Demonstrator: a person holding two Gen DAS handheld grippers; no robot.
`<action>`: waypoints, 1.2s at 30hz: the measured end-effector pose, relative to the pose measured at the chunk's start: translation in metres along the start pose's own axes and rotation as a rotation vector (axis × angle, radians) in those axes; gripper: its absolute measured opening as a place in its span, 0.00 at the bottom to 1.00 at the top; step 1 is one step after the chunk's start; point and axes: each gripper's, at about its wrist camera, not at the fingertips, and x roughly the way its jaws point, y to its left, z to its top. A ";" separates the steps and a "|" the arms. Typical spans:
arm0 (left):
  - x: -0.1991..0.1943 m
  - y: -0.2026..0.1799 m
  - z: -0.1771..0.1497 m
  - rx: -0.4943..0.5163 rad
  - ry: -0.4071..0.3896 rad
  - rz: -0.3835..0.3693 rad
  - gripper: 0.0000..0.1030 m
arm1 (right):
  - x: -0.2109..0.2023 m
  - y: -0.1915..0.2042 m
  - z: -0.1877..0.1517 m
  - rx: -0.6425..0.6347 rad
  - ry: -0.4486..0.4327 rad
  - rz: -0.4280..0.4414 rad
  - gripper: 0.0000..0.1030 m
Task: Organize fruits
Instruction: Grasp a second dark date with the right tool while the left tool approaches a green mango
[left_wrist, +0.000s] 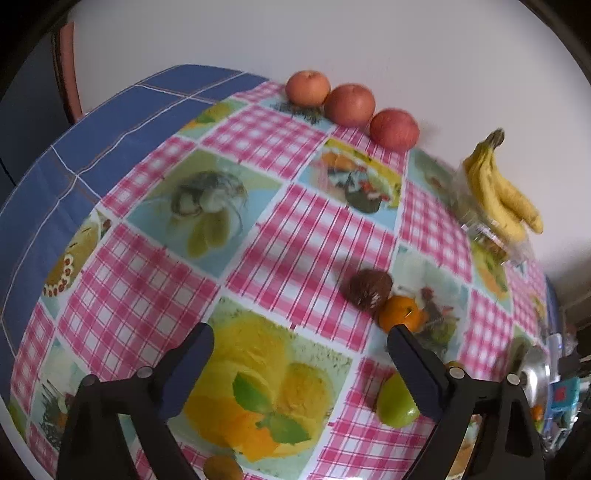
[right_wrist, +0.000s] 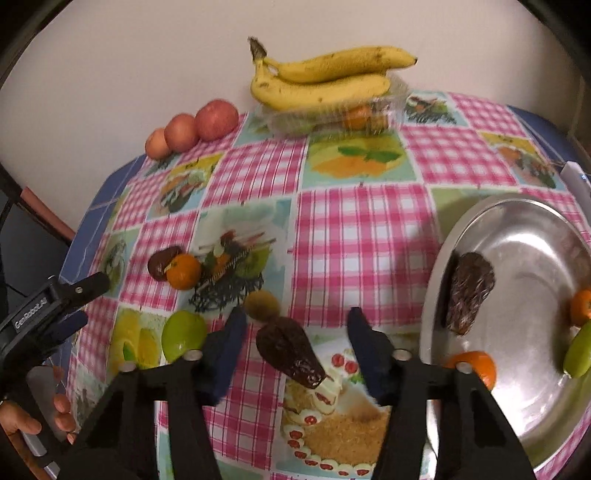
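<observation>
My right gripper (right_wrist: 297, 320) points down at the table with its jaws partly apart around a dark brown avocado (right_wrist: 288, 349). Neither pad touches it. A kiwi (right_wrist: 262, 304) lies just beyond, and a green fruit (right_wrist: 183, 334) sits to its left. Farther left a tangerine (right_wrist: 183, 271) rests against another dark avocado (right_wrist: 162, 260). My left gripper (left_wrist: 301, 338) is wide open over the cloth with nothing between its fingers. That avocado (left_wrist: 370, 288), tangerine (left_wrist: 402, 312) and green fruit (left_wrist: 395, 404) lie by its right finger. The steel tray (right_wrist: 517, 218) holds an avocado (right_wrist: 469, 291), two tangerines and a green fruit.
Three apples (left_wrist: 349, 105) line the wall at the back. Bananas (right_wrist: 321, 81) lie on a clear plastic box (right_wrist: 332, 116) with fruit inside. The patterned tablecloth (right_wrist: 351, 229) covers the table. A person's hand (right_wrist: 22, 421) holds the left gripper (right_wrist: 86, 301) at the table's left edge.
</observation>
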 end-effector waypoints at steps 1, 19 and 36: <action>0.001 0.000 -0.002 -0.001 0.006 0.004 0.93 | 0.003 0.001 -0.002 -0.008 0.014 0.003 0.54; 0.008 -0.016 -0.010 0.032 0.053 -0.041 0.90 | 0.021 0.000 -0.011 -0.021 0.084 0.006 0.40; 0.016 -0.063 -0.030 0.170 0.121 -0.126 0.62 | 0.003 -0.027 -0.007 0.073 0.046 -0.021 0.39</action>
